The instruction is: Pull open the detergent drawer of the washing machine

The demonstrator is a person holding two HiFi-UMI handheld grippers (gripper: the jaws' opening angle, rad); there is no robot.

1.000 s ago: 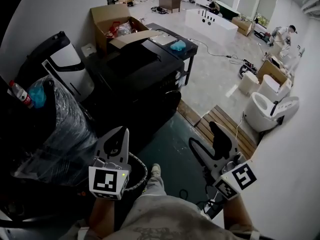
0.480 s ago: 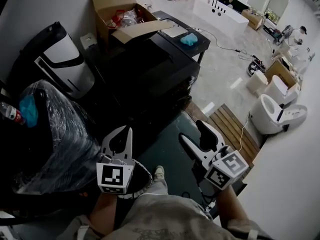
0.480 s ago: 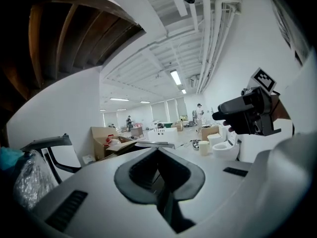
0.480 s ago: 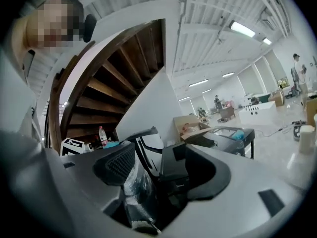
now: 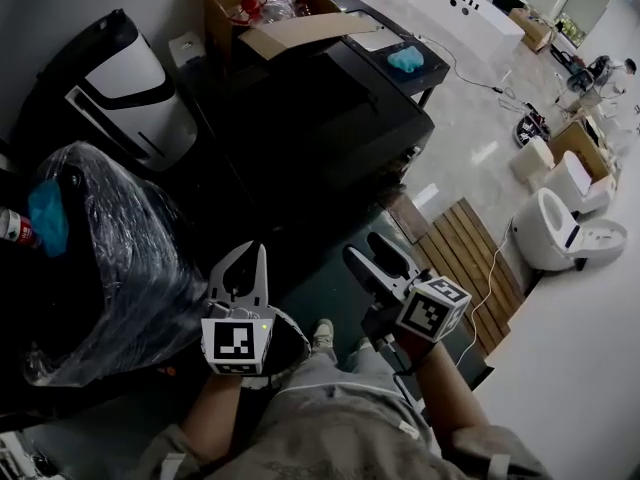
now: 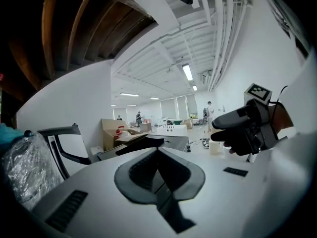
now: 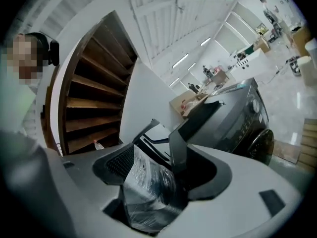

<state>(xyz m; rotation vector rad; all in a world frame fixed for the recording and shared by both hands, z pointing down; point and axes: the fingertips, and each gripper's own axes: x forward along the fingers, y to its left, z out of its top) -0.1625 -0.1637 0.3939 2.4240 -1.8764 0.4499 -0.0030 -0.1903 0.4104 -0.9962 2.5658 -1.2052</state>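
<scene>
The left gripper (image 5: 245, 265), at seven o'clock in the head view, is spread open with nothing in it. The right gripper (image 5: 372, 253), at five o'clock, has its jaws opening and is also empty. The black washing machine (image 5: 330, 118) stands at twelve o'clock, well apart from both, its drawer too dark to make out.

The left white two-jaw tool (image 5: 245, 256) points to twelve o'clock in the head view, its jaws apart and empty. The right white two-jaw tool (image 5: 367, 251), tilted sideways, points to eleven o'clock. Its jaws are opening with nothing between them. Both forearms (image 5: 210, 418) run back toward six o'clock.
</scene>
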